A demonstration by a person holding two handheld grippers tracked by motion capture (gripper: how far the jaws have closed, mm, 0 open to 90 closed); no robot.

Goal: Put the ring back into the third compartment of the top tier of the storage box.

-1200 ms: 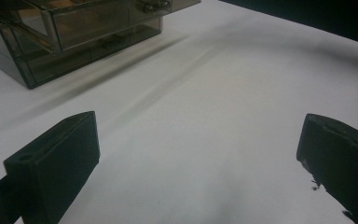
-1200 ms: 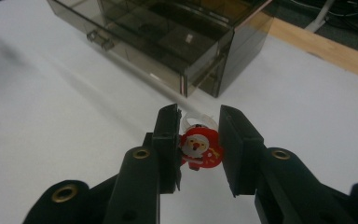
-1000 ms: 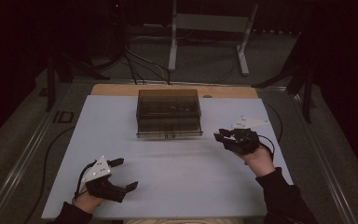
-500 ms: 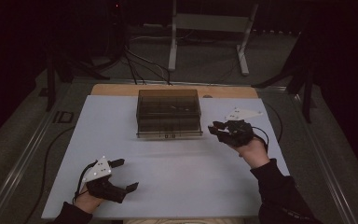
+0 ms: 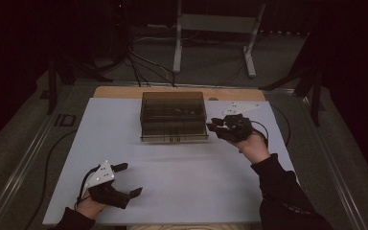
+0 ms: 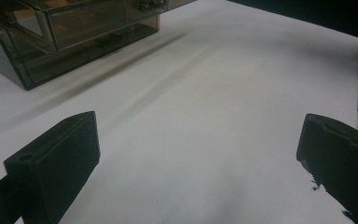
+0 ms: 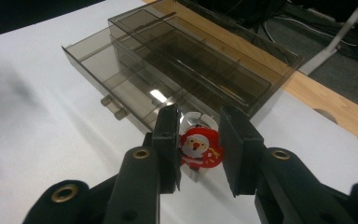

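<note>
1. Small red-and-white Santa figure charm on a clear plastic backing (image 7: 199, 148): sits between the jaws of the right gripper (image 7: 199, 149), held in the air just off the near right corner of the smoked translucent plastic drawer box (image 7: 186, 70).
2. Handling, my read: very light, thin, stiff flat piece. Glossy backing likely slippery, and it can pivot if pinched at 1 edge only.
3. Grip: jaws are clamped on the charm's 2 side edges and the face stays visible. Best hold is across the widest part, not the clear tab at the top. Light squeeze is enough; hard pressure could crack or pop it out.
4. Box: 1 shallow drawer stands pulled out toward the white table sheet (image 5: 182, 167), with divided, open-topped compartments. Walls are thin and rigid, and the box is probably light enough to slide if bumped.
5. Left gripper (image 5: 120, 180): jaws spread wide, nothing between them, low over the sheet near the front left edge, well apart from the box.
</note>
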